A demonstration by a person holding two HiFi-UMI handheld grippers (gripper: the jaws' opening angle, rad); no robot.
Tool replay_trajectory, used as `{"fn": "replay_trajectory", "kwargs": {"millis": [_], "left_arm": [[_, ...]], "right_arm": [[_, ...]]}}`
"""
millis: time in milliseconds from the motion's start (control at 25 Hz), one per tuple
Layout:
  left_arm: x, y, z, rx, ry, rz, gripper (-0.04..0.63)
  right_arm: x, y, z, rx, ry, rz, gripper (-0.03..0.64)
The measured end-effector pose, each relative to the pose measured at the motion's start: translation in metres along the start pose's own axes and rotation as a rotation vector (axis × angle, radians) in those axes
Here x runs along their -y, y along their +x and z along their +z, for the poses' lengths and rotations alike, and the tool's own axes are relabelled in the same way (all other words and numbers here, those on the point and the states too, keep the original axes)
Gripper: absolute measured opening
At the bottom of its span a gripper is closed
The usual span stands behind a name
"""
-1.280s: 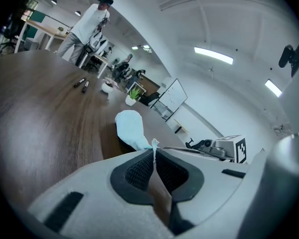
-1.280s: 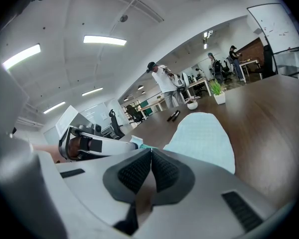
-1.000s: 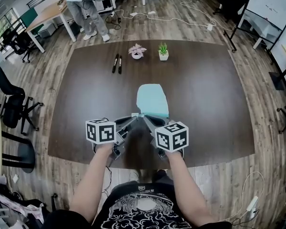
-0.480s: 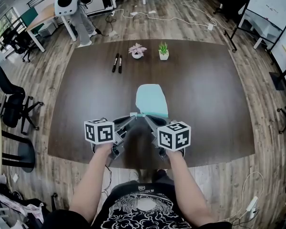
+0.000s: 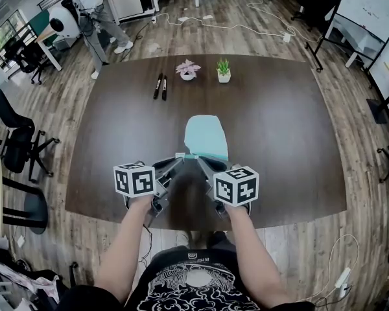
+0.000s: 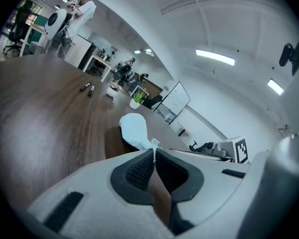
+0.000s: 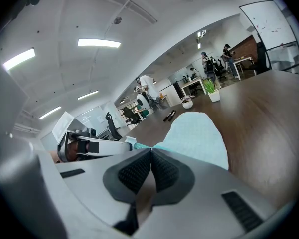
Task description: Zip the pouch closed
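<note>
Lying on the woodgrain table (image 5: 279, 122) is a rounded pale-teal pouch (image 5: 206, 137).

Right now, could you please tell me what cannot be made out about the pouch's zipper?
1. Zipper's state: in the head view the pouch is too small, and the right gripper view shows only a teal sliver.
2. Slider: in the right gripper view the shut right claw covers whatever part of the pouch edge it pinches.
3. Root of the white tab: the shut left claw hides it in the left gripper view.
</note>
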State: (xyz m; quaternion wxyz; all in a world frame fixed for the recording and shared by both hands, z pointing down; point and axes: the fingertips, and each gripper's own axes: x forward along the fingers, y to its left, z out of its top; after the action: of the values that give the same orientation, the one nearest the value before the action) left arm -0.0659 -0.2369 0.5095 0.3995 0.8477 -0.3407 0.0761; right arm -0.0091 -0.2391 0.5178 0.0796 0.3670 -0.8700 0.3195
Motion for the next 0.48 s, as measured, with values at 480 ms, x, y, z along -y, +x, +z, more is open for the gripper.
{"fn": "replay_trajectory", "kwargs": {"millis": [480], "left_arm": [[0.0005,-0.0055,0.0003,0.001,0.012,-0.001,0.021]], "right_arm": [[-0.0039,0.0016,0.0017,0.007,0.059,0.039,0.000]]}}
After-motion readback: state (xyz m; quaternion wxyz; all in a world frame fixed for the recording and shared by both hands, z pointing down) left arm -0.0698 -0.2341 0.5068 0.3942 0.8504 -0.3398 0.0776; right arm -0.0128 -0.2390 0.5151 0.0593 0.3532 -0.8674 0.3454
